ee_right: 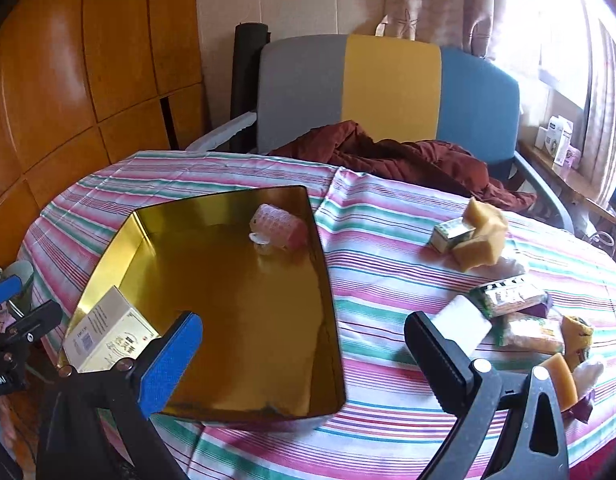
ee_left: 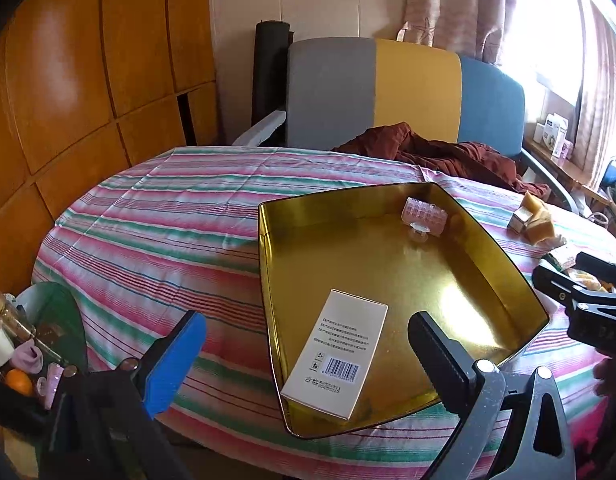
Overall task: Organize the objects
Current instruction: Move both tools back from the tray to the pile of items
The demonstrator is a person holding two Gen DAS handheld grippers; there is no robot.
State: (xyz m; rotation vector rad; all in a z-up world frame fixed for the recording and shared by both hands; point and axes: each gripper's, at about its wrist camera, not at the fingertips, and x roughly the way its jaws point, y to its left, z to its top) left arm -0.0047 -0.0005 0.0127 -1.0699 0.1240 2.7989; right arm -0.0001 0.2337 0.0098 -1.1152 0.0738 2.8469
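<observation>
A gold tin tray point(ee_left: 268, 264) point(ee_right: 326, 264) lies on the striped tablecloth. Inside it a white box with a barcode point(ee_left: 336, 354) point(ee_right: 108, 332) rests at the near corner, and a pink hair roller point(ee_left: 426, 216) point(ee_right: 280, 226) sits at the far side. My left gripper point(ee_left: 308, 356) hovers open above the box and touches nothing. My right gripper point(ee_right: 306, 360) stands wide open over the tray's right rim, nothing between its fingers. To its right lie a white packet point(ee_right: 464, 326), green-wrapped packets point(ee_right: 512, 300), a small green box point(ee_right: 452, 234) and beige lumps point(ee_right: 480, 236).
A chair point(ee_right: 388, 88) with a grey, yellow and blue back stands behind the table, a red-brown garment point(ee_right: 388, 156) draped on it. Wooden panels point(ee_left: 88, 100) fill the left. A low stand point(ee_left: 24, 344) with a bottle and an orange sits at left.
</observation>
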